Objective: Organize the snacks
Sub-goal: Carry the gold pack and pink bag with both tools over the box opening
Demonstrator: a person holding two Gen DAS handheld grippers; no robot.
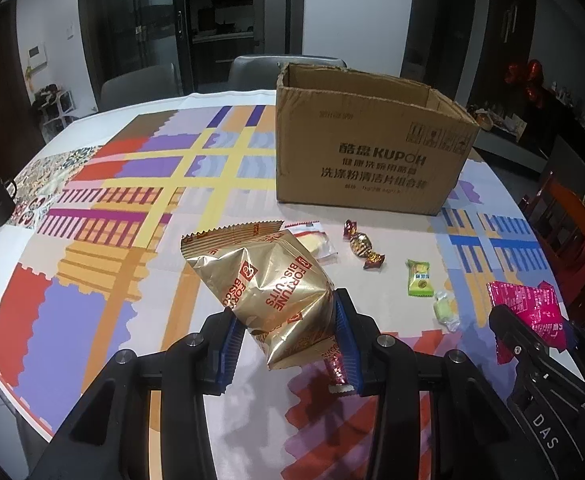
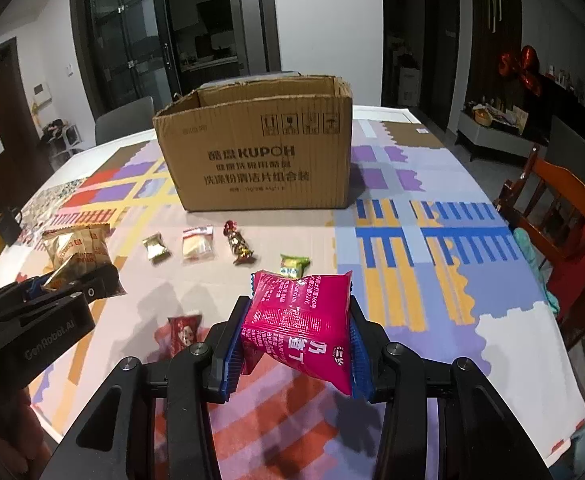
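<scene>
Patterned tablecloth [image 2: 412, 184] | left gripper [image 1: 288, 336] angled down, clamping gold packet [image 1: 268, 280] | right gripper [image 2: 296, 344] angled down, clamping pink packet [image 2: 300, 320]

The gold packet [image 1: 268, 284] reads "FORTUNE BISCUITS" in red — the cardboard box [image 2: 260, 160] carries "KUPOH" over Chinese print. One tongs body [image 1: 544, 436] says "DAS" — the other [image 2: 48, 344] "GenRobot.AI".

Dim indoor light from overhead — soft shadows, dark fisheye-warped corners, slight blur.
</scene>
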